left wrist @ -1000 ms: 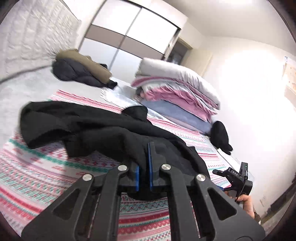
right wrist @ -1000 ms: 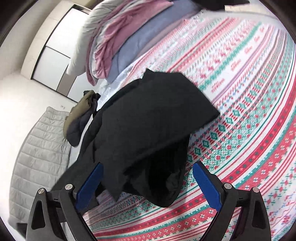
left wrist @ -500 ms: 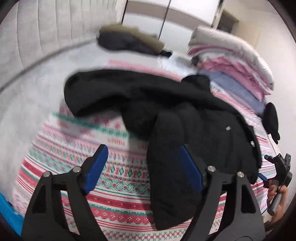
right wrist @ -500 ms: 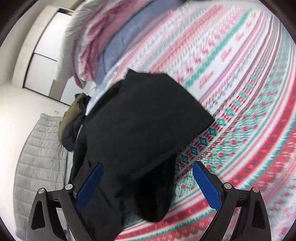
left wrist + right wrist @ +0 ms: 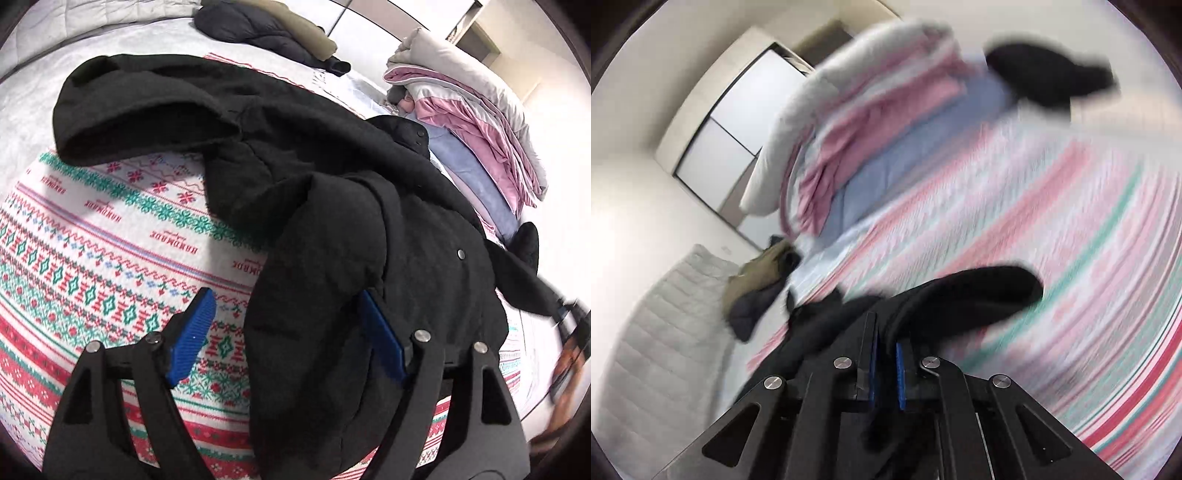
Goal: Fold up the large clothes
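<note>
Bed with red, green and white patterned knit blanket [image 5: 110, 266]; stacked pink and grey quilts [image 5: 480, 110] at 2 o'clock. Black padded hooded coat [image 5: 332, 184] spread across centre. Left claw [image 5: 284, 339] apart, hovering above coat. Right claw [image 5: 884, 354] nearly together, clamped on coat fabric.

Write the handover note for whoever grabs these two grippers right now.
Left gripper: open, holding nothing, one blue pad against the sleeve folded over the black coat.
Right gripper: shut on the black coat's fabric; the view is motion-blurred.
Coat lies spread on the patterned blanket, hood at the far left.
Done: one sleeve laid across the body.
Left: likely the right-hand side, then the hood and the final folds.
</note>
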Demonstrator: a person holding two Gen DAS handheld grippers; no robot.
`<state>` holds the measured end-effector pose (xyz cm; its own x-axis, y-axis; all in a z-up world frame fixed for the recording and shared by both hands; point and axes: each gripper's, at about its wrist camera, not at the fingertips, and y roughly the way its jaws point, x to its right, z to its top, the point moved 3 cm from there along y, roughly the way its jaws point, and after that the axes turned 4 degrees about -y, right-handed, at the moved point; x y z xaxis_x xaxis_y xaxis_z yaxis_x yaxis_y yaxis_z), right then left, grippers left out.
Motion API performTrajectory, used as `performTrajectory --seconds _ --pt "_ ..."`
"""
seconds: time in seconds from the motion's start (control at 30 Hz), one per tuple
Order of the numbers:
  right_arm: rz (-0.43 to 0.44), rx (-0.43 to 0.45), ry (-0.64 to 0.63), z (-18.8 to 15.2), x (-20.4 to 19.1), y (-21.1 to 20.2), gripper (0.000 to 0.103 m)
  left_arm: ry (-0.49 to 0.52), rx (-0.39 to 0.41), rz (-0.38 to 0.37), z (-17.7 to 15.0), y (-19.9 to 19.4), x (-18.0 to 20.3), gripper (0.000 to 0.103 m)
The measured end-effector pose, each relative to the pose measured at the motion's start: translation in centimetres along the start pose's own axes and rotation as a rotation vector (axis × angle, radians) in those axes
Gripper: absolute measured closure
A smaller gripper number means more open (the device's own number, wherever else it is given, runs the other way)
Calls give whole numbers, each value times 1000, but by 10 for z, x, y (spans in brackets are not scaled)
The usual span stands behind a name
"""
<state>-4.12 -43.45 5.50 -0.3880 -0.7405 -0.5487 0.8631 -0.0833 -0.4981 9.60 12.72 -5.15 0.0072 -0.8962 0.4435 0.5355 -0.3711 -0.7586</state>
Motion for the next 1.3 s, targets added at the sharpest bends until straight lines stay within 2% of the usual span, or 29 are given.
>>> performTrajectory --seconds 0.07,0.13,0.23,0.33,0.37,0.4,0.43,0.47,0.5,0.53,0.57,0.63,0.67,0.7,0.77,0.93,0.97,1.03,1.07,1.17,1.2,1.23,1.27,1.3 --pt "-105 38 -91 42 -10 -9 96 9 1 0 3 2 -1 23" --pt "-178 59 -139 72 -15 -11 96 14 5 0 5 3 1 23" --pt "-334 96 -196 107 -17 2 97 31 26 8 10 1 2 23" --pt "-585 102 -251 120 -6 19 97 61 24 5 10 -1 2 23" --pt "-707 91 -242 118 7 24 102 70 19 5 9 0 2 23" --pt "-808 92 -247 118 14 29 102 85 3 1 9 1 2 23" --pt "-869 93 -253 113 27 30 101 97 -15 -6 8 3 3 23" --pt "-841 81 -231 109 39 31 99 109 -33 -16 8 4 5 23" --pt "-776 72 -207 104 46 31 99 120 -53 -29 8 6 6 23" --pt "-668 41 -182 95 53 33 98 125 -62 -35 8 6 6 23" --pt "-582 -11 -178 85 58 36 92 130 -71 -42 8 6 5 23" --pt "-474 -104 -204 62 59 41 76 130 -94 -52 7 7 3 23" --pt "-422 -139 -233 48 55 43 64 121 -121 -62 5 9 0 23" --pt "-374 -158 -257 34 51 42 51 113 -137 -64 3 10 -1 23" --pt "-283 -191 -284 -1 43 37 36 98 -164 -67 -3 11 -6 23" --pt "-43 -309 -306 -81 19 41 35 107 -218 -82 -25 6 -13 23" --pt "15 -342 -305 -101 13 44 35 115 -245 -87 -31 8 -12 23" --pt "75 -394 -308 -125 4 54 35 149 -304 -106 -46 14 -7 23" --pt "91 -429 -322 -140 0 61 35 183 -310 -98 -53 16 -2 23" --pt "70 -502 -386 -172 -11 89 35 290 -261 -47 -64 19 14 22" --pt "75 -516 -384 -179 -14 100 35 293 -244 -55 -65 20 19 31" --pt "80 -505 -374 -182 -17 108 35 291 -237 -67 -66 20 23 44" --pt "80 -483 -371 -181 -22 113 41 288 -244 -86 -66 20 29 76" --pt "94 -459 -367 -179 -29 117 79 278 -242 -105 -64 15 36 90"
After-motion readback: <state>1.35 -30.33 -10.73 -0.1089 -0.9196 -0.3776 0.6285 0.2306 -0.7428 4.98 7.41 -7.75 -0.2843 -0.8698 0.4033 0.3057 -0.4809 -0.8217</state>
